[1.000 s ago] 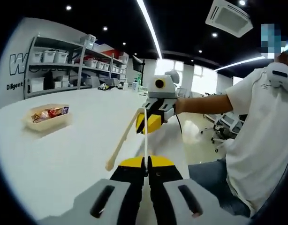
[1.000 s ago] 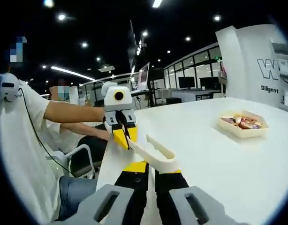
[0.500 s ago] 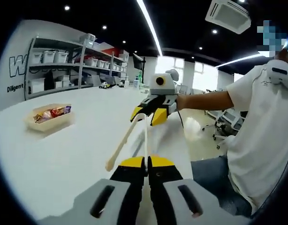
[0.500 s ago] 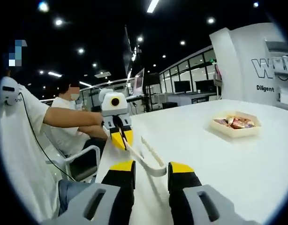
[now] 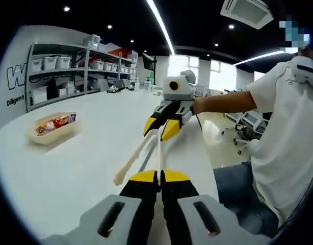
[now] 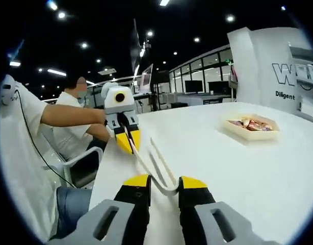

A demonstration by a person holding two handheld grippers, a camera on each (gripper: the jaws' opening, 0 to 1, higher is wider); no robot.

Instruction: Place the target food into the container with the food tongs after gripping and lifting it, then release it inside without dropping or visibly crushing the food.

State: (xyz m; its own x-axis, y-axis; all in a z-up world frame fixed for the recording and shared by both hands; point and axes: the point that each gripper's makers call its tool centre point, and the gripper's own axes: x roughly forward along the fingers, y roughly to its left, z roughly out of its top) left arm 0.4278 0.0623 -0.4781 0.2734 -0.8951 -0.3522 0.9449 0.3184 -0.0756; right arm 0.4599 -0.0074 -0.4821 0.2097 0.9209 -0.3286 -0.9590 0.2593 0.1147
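Right gripper jaws, shut around the tongs a second ago, are now spread, with the hinge bend of the cream food tongs sitting loose between the yellow tips. Left gripper jaws are seen pressed together, pinching one tong arm; the second arm splays off to the left, its tip just above the table.

In the left gripper view the right gripper is seen open at the far end of the tongs, yellow tips apart. In the right gripper view the left gripper is seen clamped on one arm, near its far end.

Target food is seen as coloured wrapped pieces lying in the cream container, well apart from both grippers, out on the white table. Same tray in the right gripper view: container, food. Individual pieces are too small to tell apart, possibly wrapped sweets.

A person's forearm and white shirt are seen behind the right gripper. Shelving with bins is seen past the table.
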